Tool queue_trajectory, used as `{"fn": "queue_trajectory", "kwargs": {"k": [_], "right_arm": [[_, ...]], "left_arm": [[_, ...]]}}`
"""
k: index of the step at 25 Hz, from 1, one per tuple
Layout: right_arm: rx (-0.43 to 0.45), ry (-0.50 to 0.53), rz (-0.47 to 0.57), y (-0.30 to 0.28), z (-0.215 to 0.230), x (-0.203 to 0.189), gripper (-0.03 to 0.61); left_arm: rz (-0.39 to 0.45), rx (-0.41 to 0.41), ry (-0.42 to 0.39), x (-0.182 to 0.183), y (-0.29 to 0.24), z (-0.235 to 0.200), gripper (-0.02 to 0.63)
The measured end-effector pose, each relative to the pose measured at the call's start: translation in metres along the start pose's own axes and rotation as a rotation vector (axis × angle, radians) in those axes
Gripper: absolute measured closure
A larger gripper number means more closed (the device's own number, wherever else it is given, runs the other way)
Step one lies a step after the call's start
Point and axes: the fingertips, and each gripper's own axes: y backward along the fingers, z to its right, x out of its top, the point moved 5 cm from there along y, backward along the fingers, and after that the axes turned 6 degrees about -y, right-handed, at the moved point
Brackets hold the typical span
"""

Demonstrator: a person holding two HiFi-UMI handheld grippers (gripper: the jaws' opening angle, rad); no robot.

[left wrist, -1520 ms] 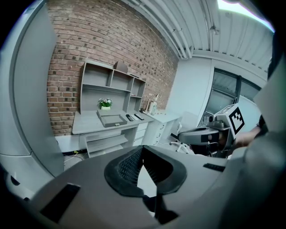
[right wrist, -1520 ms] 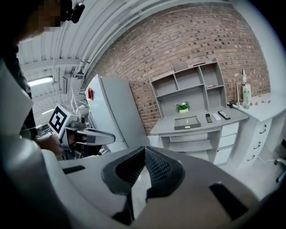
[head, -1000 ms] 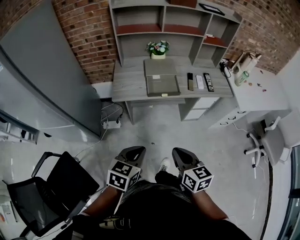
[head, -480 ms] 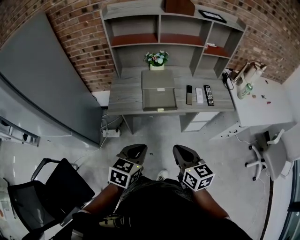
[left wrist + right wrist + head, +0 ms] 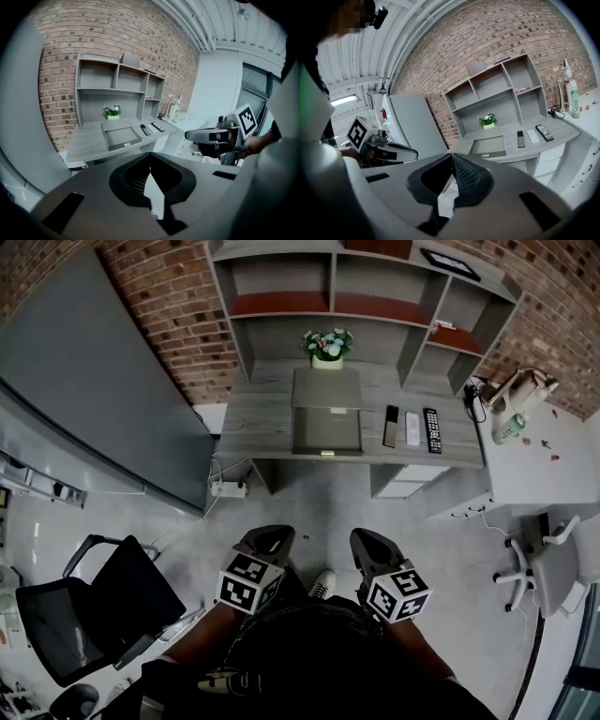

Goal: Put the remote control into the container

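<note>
The left gripper [image 5: 267,538] and the right gripper [image 5: 367,540] are held side by side, low in front of the person, over the pale grey floor [image 5: 309,502]. In the left gripper view the two dark jaws meet at their tips with nothing between them. In the right gripper view the ribbed jaws are likewise pressed together and empty.

Well ahead of both pairs of jaws, a grey wooden desk [image 5: 253,418] stands against a red brick wall [image 5: 169,296]. On it, almost straight ahead of the jaws, lies the shallow open grey box-shaped container [image 5: 327,431], its lid folded open behind it. The long black remote control with rows of buttons [image 5: 432,429] lies on the desk to the right of the container and apart from it, ahead and to the right of the right jaws. Between it and the container lie a white oval remote [image 5: 412,428] and a slim dark rectangular remote [image 5: 390,426]. Beyond the container stands a small white pot of flowers [image 5: 328,345]. A black office chair [image 5: 94,606] stands to the left of the left jaws.
</note>
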Motion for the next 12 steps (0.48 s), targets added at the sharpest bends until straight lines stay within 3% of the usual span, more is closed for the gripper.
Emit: {"fn": "queue_trajectory", "kwargs": {"k": [12], "right_arm": [[-0.04, -0.057, -0.029, -0.024, 0.016, -0.007, 0.571]], "left_arm": [[-0.064, -0.043, -0.01, -0.005, -0.025, -0.024, 0.607]]}}
